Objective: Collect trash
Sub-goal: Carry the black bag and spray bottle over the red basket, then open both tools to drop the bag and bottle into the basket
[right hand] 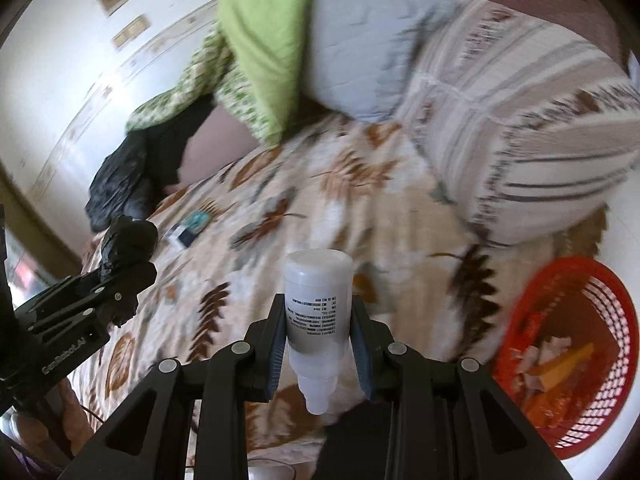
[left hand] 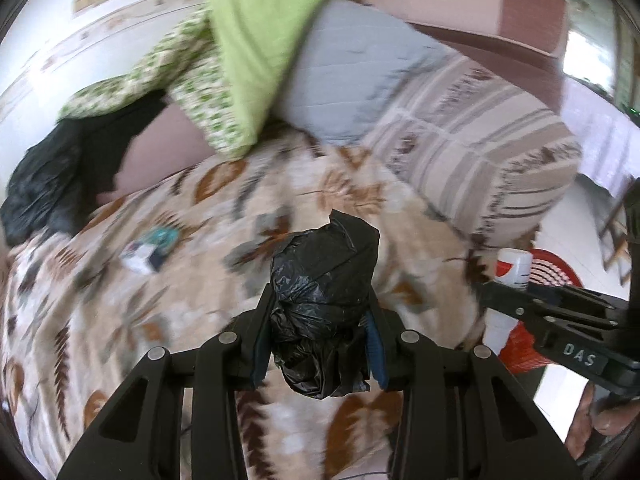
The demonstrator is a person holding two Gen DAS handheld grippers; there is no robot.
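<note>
Left tongs (left hand: 320,316): pinching a scrunched black bag (left hand: 324,300) above the bed (left hand: 180,320).
Right tongs (right hand: 318,344): pinching a small white bottle (right hand: 316,320), cap end toward the camera.
Red basket (right hand: 600,360): right of the bed, trash inside.

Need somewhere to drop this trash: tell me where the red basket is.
The red basket sits at the right wrist view's lower right, on the floor beside the bed's leaf-patterned blanket.

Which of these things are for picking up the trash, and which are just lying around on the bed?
For the job:
left gripper holding crumpled black plastic bag
right gripper holding small white plastic bottle
red mesh plastic basket

Just lying about:
leaf-patterned blanket
striped pillow
green cloth
</note>
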